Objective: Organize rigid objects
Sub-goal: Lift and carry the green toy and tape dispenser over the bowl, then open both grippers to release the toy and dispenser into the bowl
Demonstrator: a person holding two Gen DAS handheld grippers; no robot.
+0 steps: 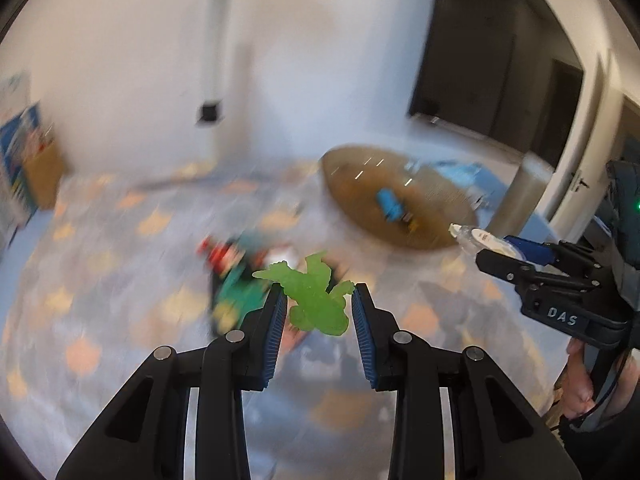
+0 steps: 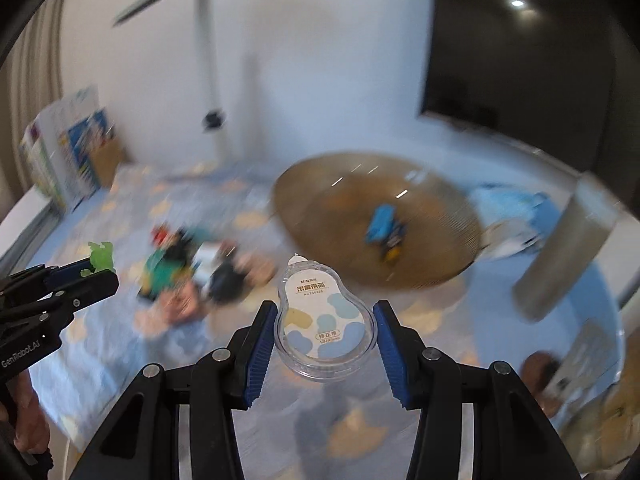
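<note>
My left gripper [image 1: 319, 300] is shut on a translucent green toy figure [image 1: 314, 296], held in the air above the cloth. That same figure [image 2: 100, 256] shows at the left of the right wrist view, in the left gripper [image 2: 94, 270]. My right gripper [image 2: 325, 320] is shut on a clear pear-shaped correction tape dispenser [image 2: 325, 320] with a blue and beige label, also lifted. From the left wrist view the dispenser [image 1: 478, 238] pokes out of the right gripper [image 1: 496, 252] at the right edge. A brown round basket [image 2: 332, 188] lies beyond, with a blue toy car [image 2: 382, 220] inside.
A blurred pile of small toys [image 2: 180, 272], green, red and black, lies on the blue patterned cloth [image 2: 120, 340] left of the basket. Books and a cardboard box [image 2: 76, 148] stand at the far left by the wall. A grey upright object [image 2: 560, 252] is at the right.
</note>
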